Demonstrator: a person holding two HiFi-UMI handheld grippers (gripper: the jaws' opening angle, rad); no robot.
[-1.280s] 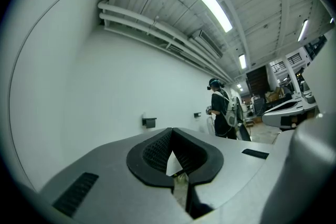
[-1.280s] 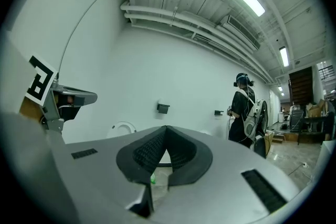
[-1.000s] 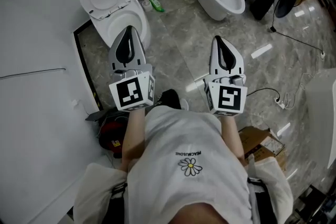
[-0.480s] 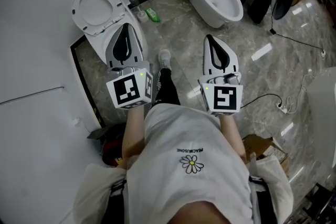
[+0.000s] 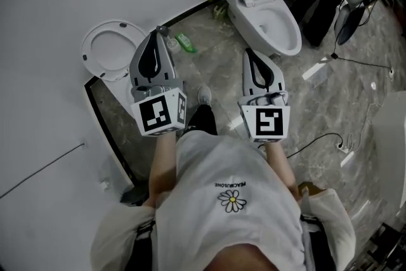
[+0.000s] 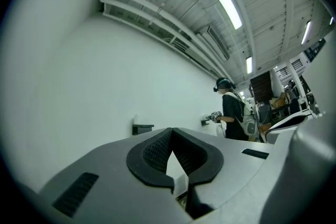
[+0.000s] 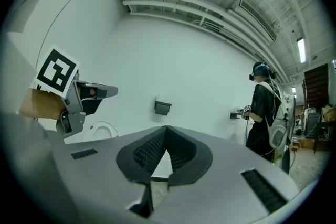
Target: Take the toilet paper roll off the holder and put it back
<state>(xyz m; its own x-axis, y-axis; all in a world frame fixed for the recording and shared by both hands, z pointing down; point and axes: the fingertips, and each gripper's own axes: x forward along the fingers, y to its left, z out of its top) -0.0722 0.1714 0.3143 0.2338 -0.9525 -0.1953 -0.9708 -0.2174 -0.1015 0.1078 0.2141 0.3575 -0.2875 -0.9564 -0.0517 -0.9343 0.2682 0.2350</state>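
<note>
A dark wall holder [image 7: 162,107] hangs on the white wall ahead in the right gripper view, and shows as a small dark bracket [image 6: 142,127] in the left gripper view. I cannot make out a toilet paper roll on it. My left gripper [image 5: 157,32] [image 6: 171,130] and right gripper [image 5: 248,52] [image 7: 166,127] are held side by side at chest height, pointing at the wall. Both are shut, and neither holds anything. They are still well short of the holder.
Two white toilets stand on the marble floor below, one with its lid up [image 5: 113,51] under my left gripper and one [image 5: 269,3] farther right. A green bottle [image 5: 186,42] lies between them. Another person [image 7: 264,113] stands at a second holder to the right. A cable [image 5: 330,135] runs across the floor.
I have stepped toward the wall, and the toilets have slid down and closer in the head view. Both grippers have risen slightly and stay shut.
</note>
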